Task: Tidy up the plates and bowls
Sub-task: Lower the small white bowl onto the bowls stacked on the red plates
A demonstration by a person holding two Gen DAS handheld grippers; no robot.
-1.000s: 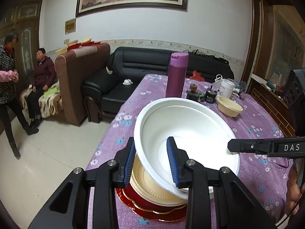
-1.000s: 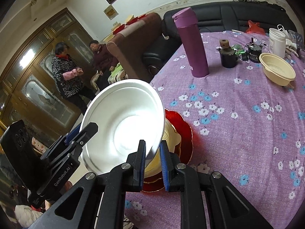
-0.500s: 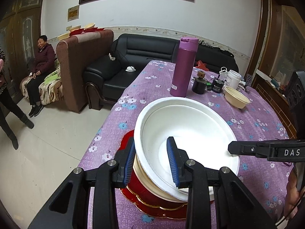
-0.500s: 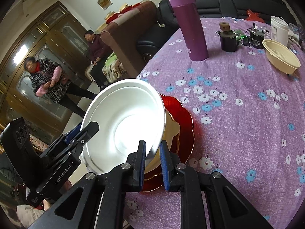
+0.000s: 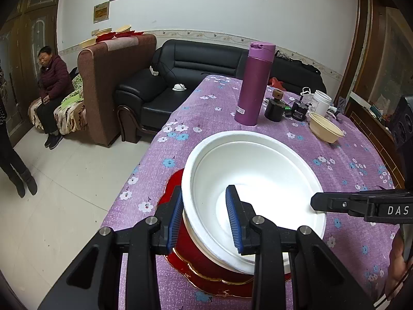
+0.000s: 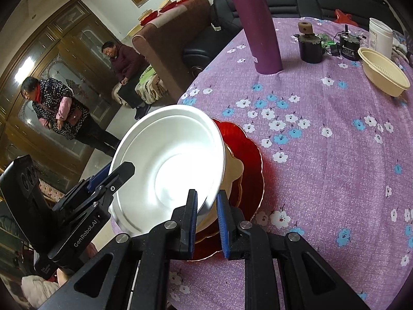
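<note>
Table edge: I see the near-left edge of the table (image 5: 144,155) running just beside the red plate (image 5: 206,276); the plate's scalloped rim sits close to that edge, and the floor (image 5: 64,180) drops away past it.
Open room: to my right the purple flowered cloth lies bare between the plate and the far clutter, well apart from both.
Far clutter: a purple flask (image 5: 254,82) stands upright, with a dark jar (image 5: 275,107) and a white canister (image 5: 320,100) beside it.
Loose bowl: a cream bowl (image 6: 384,77) sits alone near the far right edge; from here it looks empty.
Stack: on the red plate a cream dish (image 6: 233,168) shows under the tilted white bowl (image 5: 253,188); I cannot tell how many pieces lie beneath.
White bowl: large, nothing in it, tipped toward the floor side, held over the stack near the table's left edge.
Left gripper (image 5: 205,217): narrowly apart, one pad inside and one outside the white bowl's near wall, clamped on it.
Right gripper (image 6: 206,221): nearly together, pinching the white bowl's opposite rim between its pads.
Bystanders: a seated person (image 5: 51,87) and a standing person (image 6: 59,108) are off the table's left side, well apart from my work.
</note>
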